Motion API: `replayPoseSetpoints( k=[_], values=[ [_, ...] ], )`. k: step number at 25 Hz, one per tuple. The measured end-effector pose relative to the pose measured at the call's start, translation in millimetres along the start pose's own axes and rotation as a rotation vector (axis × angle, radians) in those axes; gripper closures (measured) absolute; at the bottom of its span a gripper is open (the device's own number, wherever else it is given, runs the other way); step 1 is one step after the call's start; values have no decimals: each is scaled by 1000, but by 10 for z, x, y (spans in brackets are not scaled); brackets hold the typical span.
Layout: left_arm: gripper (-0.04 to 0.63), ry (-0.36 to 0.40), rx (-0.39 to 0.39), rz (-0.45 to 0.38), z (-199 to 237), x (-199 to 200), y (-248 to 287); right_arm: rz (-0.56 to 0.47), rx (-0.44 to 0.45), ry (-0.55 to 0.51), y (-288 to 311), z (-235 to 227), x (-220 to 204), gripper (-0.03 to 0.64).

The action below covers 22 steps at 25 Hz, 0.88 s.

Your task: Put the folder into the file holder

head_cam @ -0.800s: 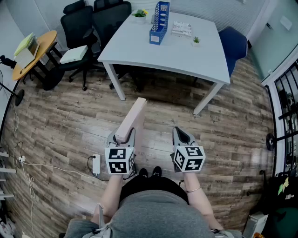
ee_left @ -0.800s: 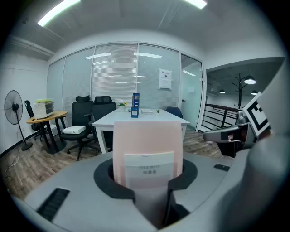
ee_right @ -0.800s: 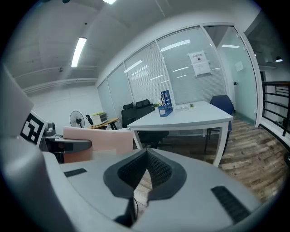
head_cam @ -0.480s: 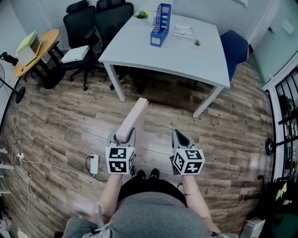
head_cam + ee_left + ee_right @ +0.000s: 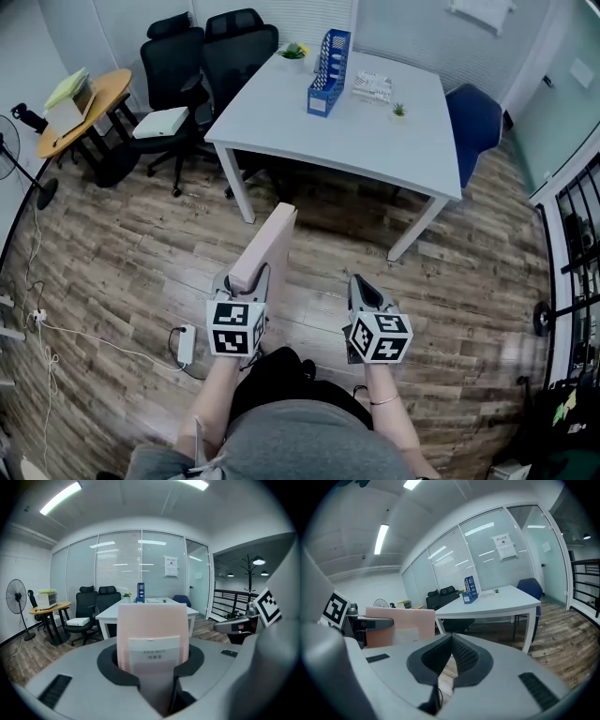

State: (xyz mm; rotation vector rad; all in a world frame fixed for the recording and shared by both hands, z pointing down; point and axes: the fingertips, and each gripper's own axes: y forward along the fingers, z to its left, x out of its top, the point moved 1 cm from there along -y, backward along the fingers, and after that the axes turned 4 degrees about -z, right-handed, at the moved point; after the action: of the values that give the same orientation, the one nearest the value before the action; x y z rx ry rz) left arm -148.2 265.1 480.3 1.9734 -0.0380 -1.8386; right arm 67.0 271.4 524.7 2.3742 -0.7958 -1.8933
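A pink folder (image 5: 264,247) with a white label sticks forward out of my left gripper (image 5: 246,281), whose jaws are shut on its spine end; in the left gripper view the folder (image 5: 152,632) stands upright between the jaws. My right gripper (image 5: 364,291) hangs beside it over the wood floor, jaws shut with nothing between them (image 5: 450,656). The blue file holder (image 5: 328,60) stands upright on the white table (image 5: 375,131), at its far left side, well ahead of both grippers. It shows small in both gripper views (image 5: 140,592) (image 5: 470,590).
Black office chairs (image 5: 202,56) stand left of the table, a blue chair (image 5: 473,117) to its right. A small plant (image 5: 398,111) and papers (image 5: 372,87) are on the table. A round wooden table (image 5: 84,108), a fan (image 5: 23,150) and a floor power strip (image 5: 185,345) lie left.
The view has shifted a little toward the table; both grippers keep their places in front of the body, and the folder stays held in the left one.
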Motion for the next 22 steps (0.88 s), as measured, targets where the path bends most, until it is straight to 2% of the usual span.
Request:
replayPoseSetpoints(
  k=[5, 10, 14, 22],
  values=[
    [428, -8, 17, -14, 84, 103, 120, -11, 12, 0, 124, -37, 109, 609],
    [428, -26, 15, -29, 221, 251, 457, -18, 2, -1, 381, -165, 247, 607],
    [430, -43, 9, -42, 373, 399, 835, -19, -6, -8, 716, -270, 386, 607],
    [428, -49, -48, -76, 658, 939, 1802, -38, -32, -7, 1665, -528, 929, 609]
  ],
)
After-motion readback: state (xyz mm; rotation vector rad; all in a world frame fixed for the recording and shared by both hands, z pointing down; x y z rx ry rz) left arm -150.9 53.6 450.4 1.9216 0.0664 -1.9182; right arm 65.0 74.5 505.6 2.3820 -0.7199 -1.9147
